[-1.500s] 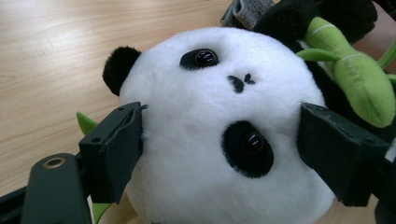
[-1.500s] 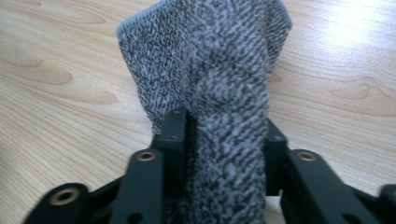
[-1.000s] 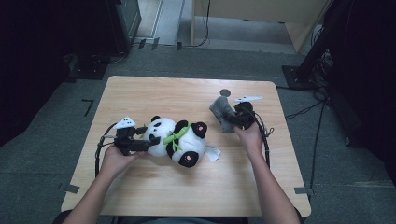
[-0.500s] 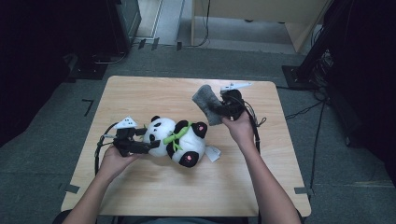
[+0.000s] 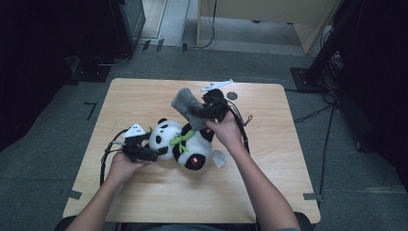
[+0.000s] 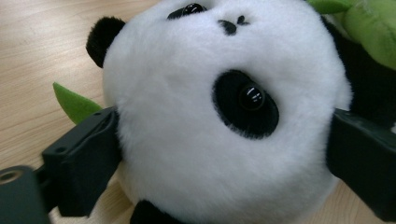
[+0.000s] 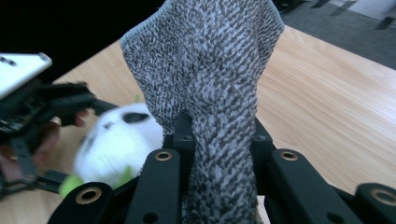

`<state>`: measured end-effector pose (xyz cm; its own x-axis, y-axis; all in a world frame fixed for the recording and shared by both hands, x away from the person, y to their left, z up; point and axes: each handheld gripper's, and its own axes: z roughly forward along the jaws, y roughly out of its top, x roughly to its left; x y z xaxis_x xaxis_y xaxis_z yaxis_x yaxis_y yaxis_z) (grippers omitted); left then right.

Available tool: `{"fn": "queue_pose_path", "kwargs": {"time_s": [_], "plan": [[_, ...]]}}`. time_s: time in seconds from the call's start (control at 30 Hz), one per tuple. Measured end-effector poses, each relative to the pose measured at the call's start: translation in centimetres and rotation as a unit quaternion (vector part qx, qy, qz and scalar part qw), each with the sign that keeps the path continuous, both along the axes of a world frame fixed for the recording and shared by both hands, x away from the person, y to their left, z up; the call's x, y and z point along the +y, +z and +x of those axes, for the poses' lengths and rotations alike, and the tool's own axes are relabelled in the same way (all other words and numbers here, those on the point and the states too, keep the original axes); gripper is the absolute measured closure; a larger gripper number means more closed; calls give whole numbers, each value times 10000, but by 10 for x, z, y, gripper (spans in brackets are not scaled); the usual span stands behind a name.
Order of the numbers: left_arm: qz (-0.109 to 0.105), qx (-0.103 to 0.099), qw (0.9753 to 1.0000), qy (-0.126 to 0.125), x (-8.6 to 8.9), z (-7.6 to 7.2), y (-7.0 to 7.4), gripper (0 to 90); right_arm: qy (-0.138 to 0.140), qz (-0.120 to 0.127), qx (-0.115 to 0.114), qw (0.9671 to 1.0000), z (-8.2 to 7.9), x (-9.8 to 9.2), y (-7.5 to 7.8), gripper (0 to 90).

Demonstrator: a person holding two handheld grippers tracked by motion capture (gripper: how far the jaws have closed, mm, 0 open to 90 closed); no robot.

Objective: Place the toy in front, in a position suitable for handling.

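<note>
A: While the left claw clamps the panda head on the surface, what remains?
B: The right claw grips the grey cloth above it; wiping looks not yet begun.

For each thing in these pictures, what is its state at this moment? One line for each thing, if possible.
Panda plush toy: lying on the table, head clamped between the left jaws.
Grey knitted cloth: lifted off the table, pinched at its lower part, upper part standing free.
Left gripper: shut on the panda's head.
Right gripper: shut on the cloth, held above the panda.
Wooden table: carrying the panda.
</note>
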<state>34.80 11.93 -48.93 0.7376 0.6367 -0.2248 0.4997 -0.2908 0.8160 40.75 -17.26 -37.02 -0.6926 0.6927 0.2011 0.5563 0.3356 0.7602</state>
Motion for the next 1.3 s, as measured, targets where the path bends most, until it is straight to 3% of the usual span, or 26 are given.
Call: {"fn": "queue_pose_path", "kwargs": {"time_s": [0.33, 0.43, 0.6, 0.63, 0.7, 0.97, 1.3], "plan": [[64, -50, 9999, 128, 1, -6, 3, 225, 539, 98, 129, 9984, 1, 58, 6, 734], [85, -36, 9999, 131, 1, -7, 3, 227, 687, 94, 281, 9972, 2, 78, -2, 734], [88, -10, 9998, 155, 1, -7, 3, 227, 798, 52, 716, 9942, 6, 97, -29, 727], [87, 1, 9998, 161, 1, -7, 3, 227, 784, -24, 777, 9939, 8, 98, -35, 721], [59, 10, 9998, 179, 1, -7, 3, 227, 722, 80, 837, 9938, 11, 95, -42, 713], [21, 42, 9996, 270, -1, -6, 3, 230, 393, -14, 931, 9949, 23, 79, -46, 689], [-48, 57, 9995, 322, -2, -5, 4, 230, -18, -672, 958, 9931, 38, 60, -47, 710]]}}
